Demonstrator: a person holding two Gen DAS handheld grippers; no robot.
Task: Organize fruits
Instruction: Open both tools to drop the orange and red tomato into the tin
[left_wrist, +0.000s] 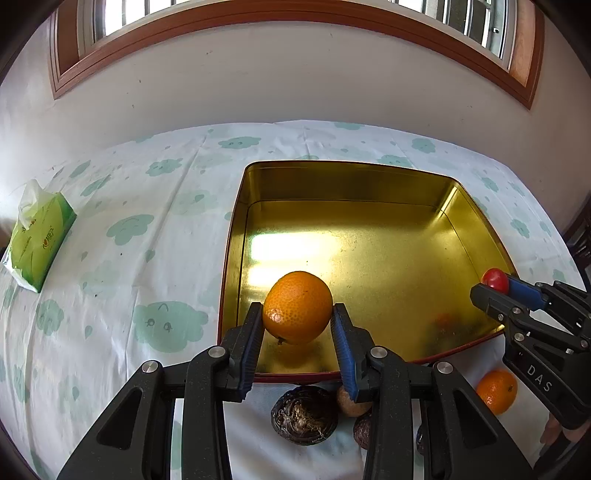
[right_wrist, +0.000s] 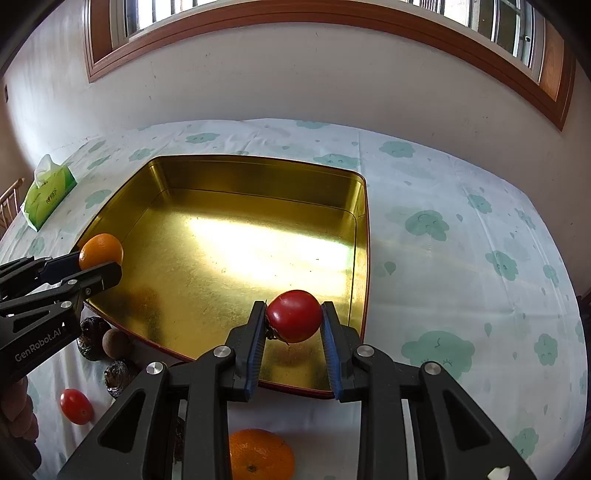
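My left gripper (left_wrist: 297, 314) is shut on an orange (left_wrist: 297, 307) and holds it over the near left part of a gold tin tray (left_wrist: 369, 188). My right gripper (right_wrist: 293, 314) is shut on a red tomato (right_wrist: 294, 315) and holds it over the near right part of the same tray (right_wrist: 258, 173). The tray holds no fruit. In the left wrist view the right gripper (left_wrist: 493, 286) with the tomato (left_wrist: 495, 279) shows at the right. In the right wrist view the left gripper (right_wrist: 101, 264) with the orange (right_wrist: 100, 250) shows at the left.
On the cloth before the tray lie a second orange (right_wrist: 260, 456), a second tomato (right_wrist: 75, 405), dark wrinkled fruits (left_wrist: 304, 415) and a small brown round fruit (right_wrist: 116, 343). A green tissue pack (left_wrist: 38, 236) lies at the far left. A wall and window stand behind the table.
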